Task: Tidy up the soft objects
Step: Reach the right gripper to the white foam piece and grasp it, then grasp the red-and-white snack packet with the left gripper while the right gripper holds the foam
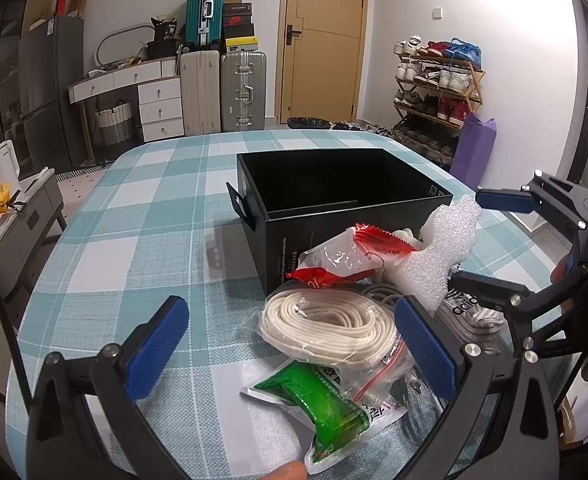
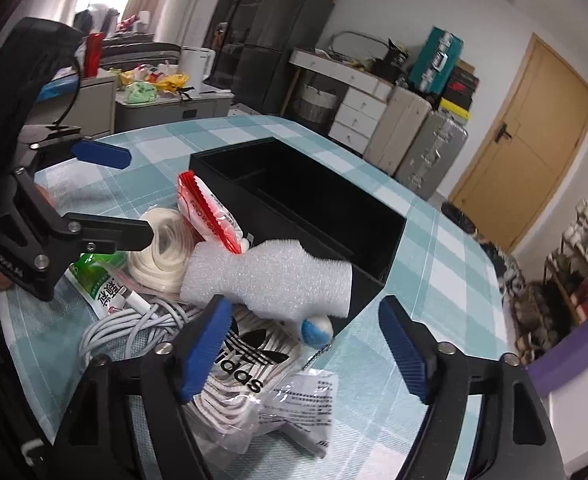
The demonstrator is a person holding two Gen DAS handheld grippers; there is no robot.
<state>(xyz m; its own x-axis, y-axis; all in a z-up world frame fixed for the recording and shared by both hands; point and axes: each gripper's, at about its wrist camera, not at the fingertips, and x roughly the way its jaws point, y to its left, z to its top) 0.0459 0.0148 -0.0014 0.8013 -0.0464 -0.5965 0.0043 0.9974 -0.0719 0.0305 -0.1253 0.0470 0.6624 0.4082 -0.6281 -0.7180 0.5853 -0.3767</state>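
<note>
A black open box stands on the checked tablecloth. A pile of soft things lies against its near side. In the pile are a bagged coil of white rope, a green packet, a red-and-white packet and a white foam piece. My left gripper is open, its pads on either side of the rope and green packet without touching them. My right gripper is open just short of the foam piece. It hangs over a bagged pair of white Adidas socks, with nothing held.
A grey-white cable bundle, a small blue-and-white ball and a clear bag with a printed leaflet lie by the socks. The table's rounded edge curves round on the left. Suitcases, drawers and a shoe rack stand beyond.
</note>
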